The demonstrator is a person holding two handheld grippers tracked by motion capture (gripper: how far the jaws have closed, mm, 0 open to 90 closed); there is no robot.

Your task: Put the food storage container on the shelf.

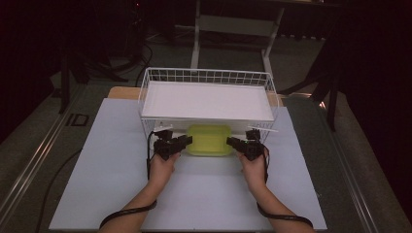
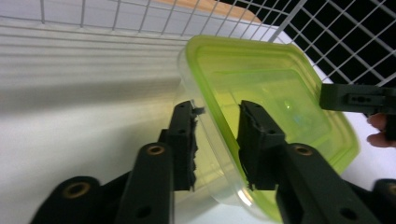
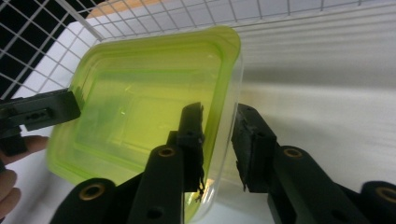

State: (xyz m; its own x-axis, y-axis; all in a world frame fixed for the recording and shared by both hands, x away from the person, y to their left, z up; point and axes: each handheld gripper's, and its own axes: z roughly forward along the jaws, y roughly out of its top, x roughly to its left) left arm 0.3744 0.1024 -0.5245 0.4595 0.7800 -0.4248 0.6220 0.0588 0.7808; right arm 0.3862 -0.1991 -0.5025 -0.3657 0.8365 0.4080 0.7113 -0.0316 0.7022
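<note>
the white counter (image 1: 111,189) fills the middle of the high view, with dark floor around it. at its far end stands a white wire basket (image 1: 206,76) with a flat white board (image 1: 206,102) lying across it like a shelf. under the front edge of that board sits a clear rectangular plastic container with a lime-green lid (image 1: 210,139), resting on the counter, partly tucked beneath the board and between the two grippers.

the person's forearms come in from the near edge, each hand wrapped round a black two-jaw gripper. the left gripper (image 1: 182,141) reaches in at the container's left end, and the right gripper (image 1: 234,142) reaches in at its right end, so the two face each other across the container.

in the left gripper view, the left gripper (image 2: 215,140) straddles the container's (image 2: 261,88) rim: one jaw stands on the clear wall side, the other on the green lid side. a small gap shows between the pads and the plastic, so the grasp is released. in the right gripper view, the right gripper (image 3: 218,142) sits the same way over the opposite rim of the container (image 3: 144,102), one jaw over the lid and one outside the clear wall, with daylight beside the outer pad, so it too is released rather than clenched.
</note>
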